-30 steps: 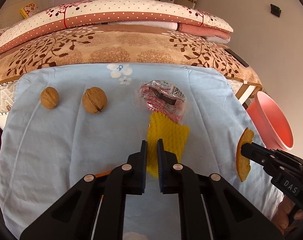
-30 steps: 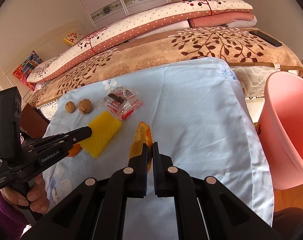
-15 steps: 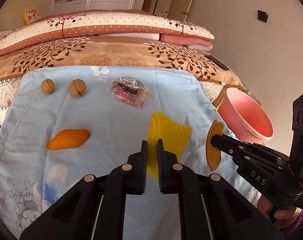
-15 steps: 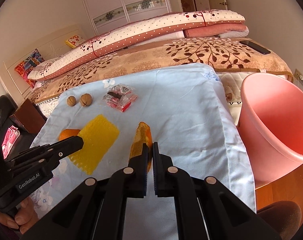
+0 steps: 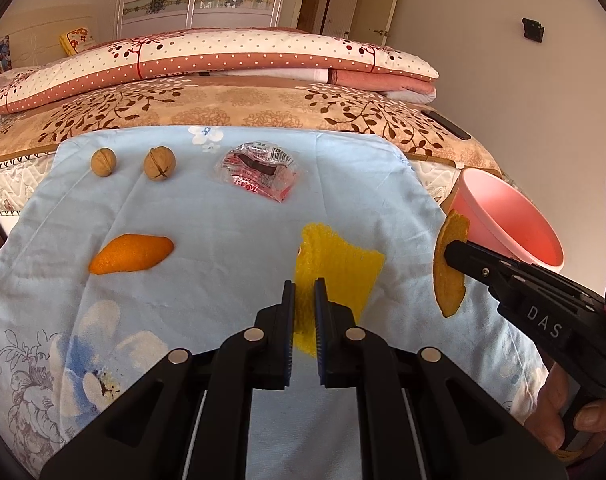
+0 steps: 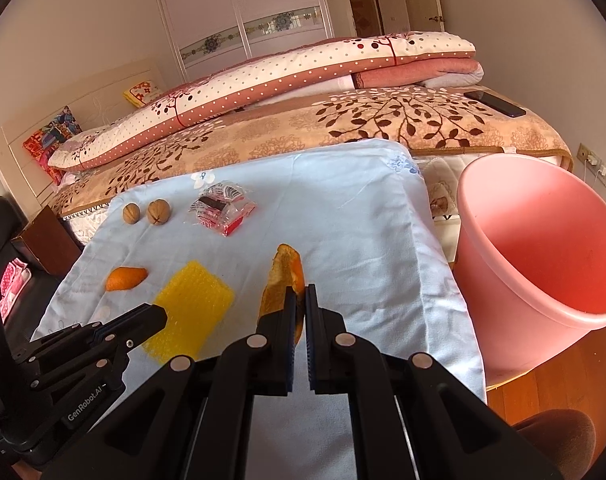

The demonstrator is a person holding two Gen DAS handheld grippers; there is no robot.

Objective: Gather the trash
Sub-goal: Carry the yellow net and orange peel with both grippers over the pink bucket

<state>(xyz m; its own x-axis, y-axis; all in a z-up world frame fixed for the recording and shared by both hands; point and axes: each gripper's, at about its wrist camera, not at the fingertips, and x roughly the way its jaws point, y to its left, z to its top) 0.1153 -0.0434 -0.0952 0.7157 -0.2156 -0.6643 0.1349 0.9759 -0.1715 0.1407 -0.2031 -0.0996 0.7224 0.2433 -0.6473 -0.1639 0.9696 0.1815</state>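
Note:
My right gripper [image 6: 299, 300] is shut on an orange peel strip [image 6: 281, 280] and holds it above the blue cloth [image 6: 343, 216], left of the pink bin [image 6: 543, 256]. The held peel [image 5: 449, 264] and the bin [image 5: 507, 220] also show in the left wrist view. My left gripper [image 5: 303, 292] is shut and empty, raised over the yellow mesh sheet [image 5: 335, 268]. A second orange peel [image 5: 131, 254], a crumpled clear wrapper [image 5: 259, 174] and two walnuts [image 5: 159, 163] lie on the cloth.
The cloth covers a table beside a bed with a brown leaf-pattern blanket [image 5: 239, 108] and folded quilts [image 5: 207, 56]. A dark phone [image 6: 495, 104] lies on the bed. The bin stands on the floor at the table's right edge.
Both grippers have pulled back and risen, so more of the cloth shows. The right gripper has carried the peel strip rightward toward the bin. The second peel has come into view.

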